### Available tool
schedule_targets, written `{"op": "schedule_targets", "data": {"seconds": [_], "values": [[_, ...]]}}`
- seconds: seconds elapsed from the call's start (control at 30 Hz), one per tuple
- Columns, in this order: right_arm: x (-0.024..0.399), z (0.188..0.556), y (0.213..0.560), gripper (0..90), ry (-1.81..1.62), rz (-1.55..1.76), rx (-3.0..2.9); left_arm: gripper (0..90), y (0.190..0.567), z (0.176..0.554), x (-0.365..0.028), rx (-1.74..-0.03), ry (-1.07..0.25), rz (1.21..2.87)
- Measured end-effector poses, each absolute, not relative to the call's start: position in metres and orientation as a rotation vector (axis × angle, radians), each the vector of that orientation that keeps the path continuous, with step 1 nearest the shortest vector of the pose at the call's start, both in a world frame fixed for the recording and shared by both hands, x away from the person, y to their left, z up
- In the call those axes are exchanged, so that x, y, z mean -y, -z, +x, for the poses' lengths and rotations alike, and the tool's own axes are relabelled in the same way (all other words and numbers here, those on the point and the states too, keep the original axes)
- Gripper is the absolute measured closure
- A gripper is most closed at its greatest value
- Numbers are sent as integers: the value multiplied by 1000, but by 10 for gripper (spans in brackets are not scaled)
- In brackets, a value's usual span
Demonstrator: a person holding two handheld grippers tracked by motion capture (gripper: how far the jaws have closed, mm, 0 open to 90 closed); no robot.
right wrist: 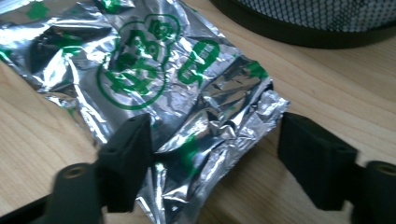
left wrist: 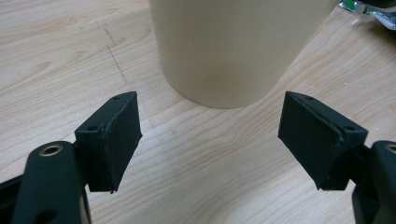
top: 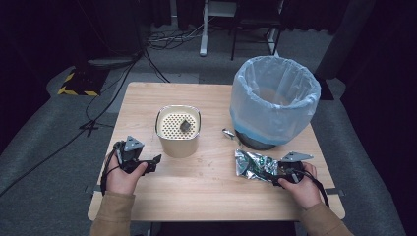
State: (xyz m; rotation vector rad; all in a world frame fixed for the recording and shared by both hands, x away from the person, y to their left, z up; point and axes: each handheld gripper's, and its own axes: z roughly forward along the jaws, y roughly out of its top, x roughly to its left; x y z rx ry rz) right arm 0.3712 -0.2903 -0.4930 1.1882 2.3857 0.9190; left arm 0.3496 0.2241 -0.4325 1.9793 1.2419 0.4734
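Observation:
A crumpled silver foil wrapper with green print lies flat on the table at the right; it is large in the right gripper view. My right gripper is open, its jaws standing over the wrapper's near corner without closing on it; from above the right gripper sits at the wrapper's right end. A cream perforated-top container stands mid-table with a small dark scrap on its lid. My left gripper is open and empty, facing the container's wall; from above the left gripper is just left of it.
A dark mesh bin lined with a pale blue bag stands at the table's far right. A small foil scrap lies by its base. The wooden table has bare room along its front. Cables and furniture legs are on the floor beyond.

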Motion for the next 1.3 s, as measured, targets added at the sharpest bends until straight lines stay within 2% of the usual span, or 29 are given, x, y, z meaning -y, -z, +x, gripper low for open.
{"op": "schedule_targets", "data": {"seconds": [0.07,0.1,0.13,0.17,0.2,0.27,0.57,1.3], "values": [[288,370,492,374,-933,1182,-2384,215,433,349,-224,-1241,-471,1979],[289,369,492,540,-942,1157,-2374,215,433,349,-224,-1241,-472,1979],[289,369,492,540,-942,1157,-2374,215,432,349,-225,-1241,-475,1979],[289,368,491,730,-959,1132,-2397,215,433,349,-225,-1240,-478,1977],[289,368,491,730,-959,1132,-2397,215,432,349,-226,-1241,-483,1977],[285,365,491,882,-967,1107,-2412,215,432,348,-226,-1246,-475,1972],[286,362,482,900,-1051,1079,-2400,216,433,348,-229,-1245,-481,1968],[291,342,395,900,-1301,885,-2224,216,432,348,-230,-1248,-480,1963]]}}
